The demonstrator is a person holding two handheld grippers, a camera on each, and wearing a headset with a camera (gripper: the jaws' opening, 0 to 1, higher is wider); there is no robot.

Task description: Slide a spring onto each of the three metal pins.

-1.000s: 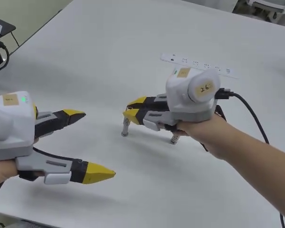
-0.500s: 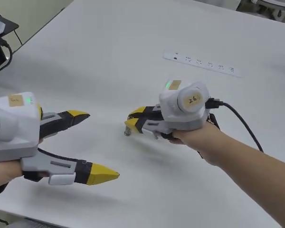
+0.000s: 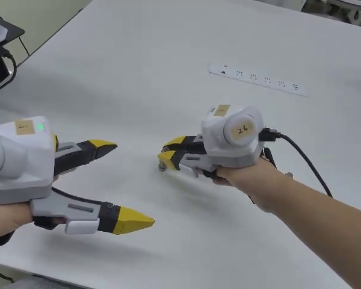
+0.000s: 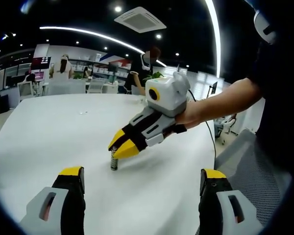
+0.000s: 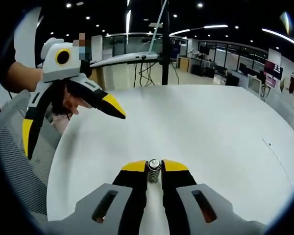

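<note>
Left gripper [image 3: 125, 182]: jaws spread wide with nothing between them. It sits low at 8 o'clock in the head view, with its yellow tips pointing toward 3 o'clock.
Right gripper [image 3: 167, 153]: jaws drawn in close, clamped on the spring. It is near the middle of the head view, with its tips pointing toward 9 o'clock.
Spring [image 4: 114, 161]: coiled round the pin. In the left gripper view it stands upright under the right gripper's tips, at 12 o'clock ahead of the left gripper's open jaws.
Pin [image 5: 154, 163]: its round metal head shows just above the coils, between the two yellow tips at 6 o'clock in the right gripper view. In the left gripper view its foot rests on the surface.
Surface [image 3: 138, 72]: white and flat.
Hand [image 3: 253, 177]: wrapped round the right gripper's body, with the forearm running off toward 4 o'clock.
Cable [image 3: 304, 159]: black, leaving the back of the right gripper toward 4 o'clock.
Power strip [image 3: 259, 80]: white, lying flat, well apart from the right gripper at its 1 o'clock.
Gap between grippers: they are near each other but not touching.
</note>
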